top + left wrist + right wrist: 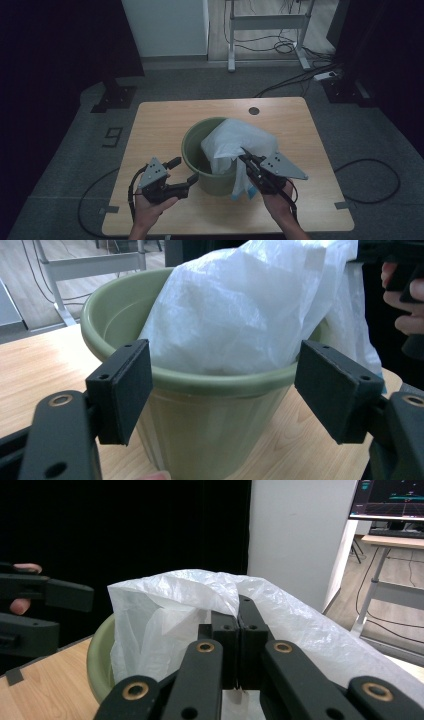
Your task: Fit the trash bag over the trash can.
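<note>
- A white plastic bag is draped half into the green bucket, pinched by the right gripper.
- The rim is not yet lined; the left gripper is held wide, empty.

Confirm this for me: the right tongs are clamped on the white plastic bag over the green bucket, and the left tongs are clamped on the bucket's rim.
Not quite. The left tongs are open, their pads apart in front of the green bucket and not pressing its rim, as the left gripper view shows. The right tongs are indeed clamped on the white plastic bag over the bucket.
</note>
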Demonstrator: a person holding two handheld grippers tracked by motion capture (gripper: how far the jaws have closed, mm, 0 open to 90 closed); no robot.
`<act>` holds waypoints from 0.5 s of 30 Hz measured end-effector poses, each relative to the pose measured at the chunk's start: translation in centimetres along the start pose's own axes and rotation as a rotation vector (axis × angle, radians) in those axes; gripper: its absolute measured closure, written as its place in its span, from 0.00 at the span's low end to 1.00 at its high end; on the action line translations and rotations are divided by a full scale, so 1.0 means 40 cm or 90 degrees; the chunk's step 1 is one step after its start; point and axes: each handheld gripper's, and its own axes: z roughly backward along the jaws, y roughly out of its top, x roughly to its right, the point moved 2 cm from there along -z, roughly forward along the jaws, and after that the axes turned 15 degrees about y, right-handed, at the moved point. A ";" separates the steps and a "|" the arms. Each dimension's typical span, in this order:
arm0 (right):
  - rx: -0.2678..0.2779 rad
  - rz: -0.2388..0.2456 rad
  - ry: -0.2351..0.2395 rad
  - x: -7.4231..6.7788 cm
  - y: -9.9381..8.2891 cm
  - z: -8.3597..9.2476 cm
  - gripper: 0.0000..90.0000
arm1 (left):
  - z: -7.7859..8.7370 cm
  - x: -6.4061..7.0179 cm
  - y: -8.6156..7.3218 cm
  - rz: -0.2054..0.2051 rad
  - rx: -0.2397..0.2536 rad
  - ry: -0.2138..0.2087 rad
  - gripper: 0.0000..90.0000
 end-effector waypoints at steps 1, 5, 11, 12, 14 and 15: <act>-0.001 0.001 0.002 -0.003 -0.001 -0.003 0.98 | -0.001 0.001 0.001 -0.001 0.000 0.001 0.25; -0.001 -0.001 0.004 -0.008 -0.002 -0.006 0.98 | -0.007 0.007 0.007 -0.008 0.001 0.019 0.26; -0.001 -0.002 0.005 -0.007 -0.002 -0.006 0.98 | -0.011 0.010 0.015 -0.001 0.011 0.037 0.26; -0.001 -0.002 0.005 -0.007 -0.002 -0.006 0.98 | -0.012 0.011 0.017 0.000 0.014 0.037 0.26; -0.001 -0.002 0.006 -0.007 -0.002 -0.006 0.98 | -0.013 0.015 0.021 -0.001 0.017 0.036 0.25; -0.001 -0.002 0.006 -0.007 -0.002 -0.006 0.98 | -0.015 0.020 0.025 -0.004 0.020 0.035 0.25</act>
